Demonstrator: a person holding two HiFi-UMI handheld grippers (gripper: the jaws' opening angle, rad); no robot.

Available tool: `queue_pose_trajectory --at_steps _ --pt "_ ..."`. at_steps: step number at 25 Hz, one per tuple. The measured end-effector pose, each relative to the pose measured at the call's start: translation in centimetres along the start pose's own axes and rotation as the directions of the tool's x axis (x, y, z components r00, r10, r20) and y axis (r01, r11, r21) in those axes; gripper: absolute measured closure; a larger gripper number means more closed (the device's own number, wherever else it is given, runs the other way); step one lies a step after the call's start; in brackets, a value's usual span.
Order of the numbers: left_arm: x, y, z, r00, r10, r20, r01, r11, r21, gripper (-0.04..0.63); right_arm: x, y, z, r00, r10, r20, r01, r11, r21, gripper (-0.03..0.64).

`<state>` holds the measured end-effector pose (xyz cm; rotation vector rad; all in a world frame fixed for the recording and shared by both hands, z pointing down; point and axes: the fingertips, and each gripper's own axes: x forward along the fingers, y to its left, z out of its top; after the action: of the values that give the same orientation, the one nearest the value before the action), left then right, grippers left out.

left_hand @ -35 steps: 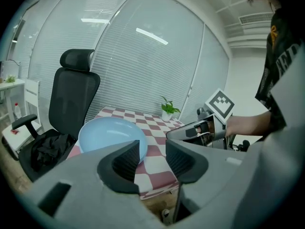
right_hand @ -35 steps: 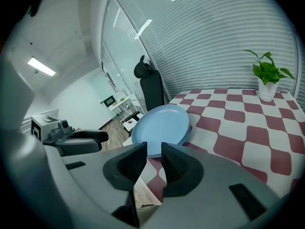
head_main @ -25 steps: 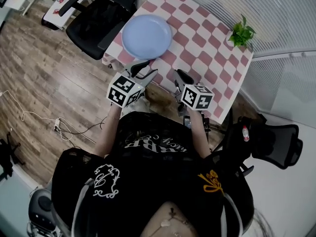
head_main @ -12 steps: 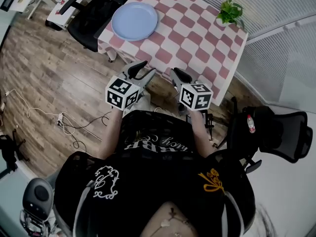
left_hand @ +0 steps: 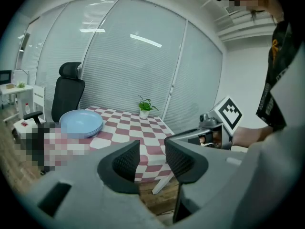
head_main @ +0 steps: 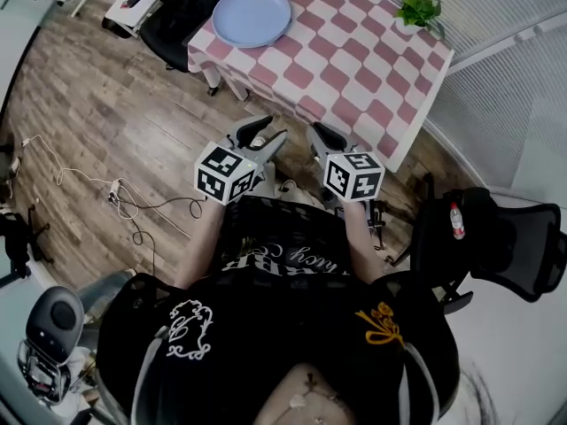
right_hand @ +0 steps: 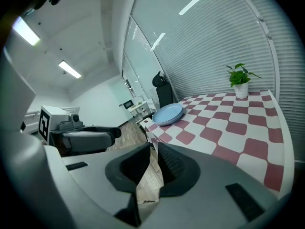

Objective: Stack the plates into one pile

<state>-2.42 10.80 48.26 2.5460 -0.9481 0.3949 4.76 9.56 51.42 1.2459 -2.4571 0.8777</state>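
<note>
Plates (head_main: pixel 252 16): pale blue, seen as one pile on the far left corner of the checked counter (head_main: pixel 354 60), next to a black chair (head_main: pixel 173 20). The left gripper view showed layered rims, so more than one plate lay in the pile (left_hand: pixel 81 123); the count could not be read. No loose plate was visible elsewhere on the counter, only a potted plant (head_main: pixel 418 9) at the opposite far corner. Key relation: the pile lay ahead of both claws and off to the left, well apart from them, with bare wooden floor (head_main: pixel 133 122) and the near counter edge between. The left claw (head_main: pixel 261 136) was the nearer one. The pile was round and flat, so no long axis governed the approach; a rim grip from the near side looked workable. Left claw (left_hand: pixel 152 151): released, jaws standing apart, nothing between them. Right claw (head_main: pixel 323 140): jaws had just been closing and were down to a narrow slit (right_hand: pixel 153 163), with only floor visible through it and nothing gripped. Judgement: stacking appeared complete, and neither claw was within reach of the pile.
</note>
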Motion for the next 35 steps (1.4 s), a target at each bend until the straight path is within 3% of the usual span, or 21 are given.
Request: queue_pose_trajectory --at_steps 7,12,24,35 --pt "-1.8 -0.4 -0.2 0.999 0.042 -0.008 -0.042 0.998 0.050 0.452 0.0 2.3 0.3 0.999 0.042 0.016 -0.042 0.999 -0.035 0.565" --pt "-2.7 -0.5 0.7 0.999 0.031 0.011 -0.032 0.997 0.064 0.471 0.3 3.9 1.3 0.998 0.052 0.031 -0.050 0.997 -0.050 0.567" --pt "-5.9 1.9 0.4 1.000 0.007 0.013 -0.008 0.998 0.060 0.472 2.2 8.2 2.1 0.999 0.041 0.027 -0.036 0.986 -0.160 0.584" --pt "-7.7 4.3 0.1 0.999 0.020 0.028 -0.021 0.999 0.038 0.472 3.6 9.5 1.9 1.000 0.015 0.015 -0.012 0.984 -0.177 0.585"
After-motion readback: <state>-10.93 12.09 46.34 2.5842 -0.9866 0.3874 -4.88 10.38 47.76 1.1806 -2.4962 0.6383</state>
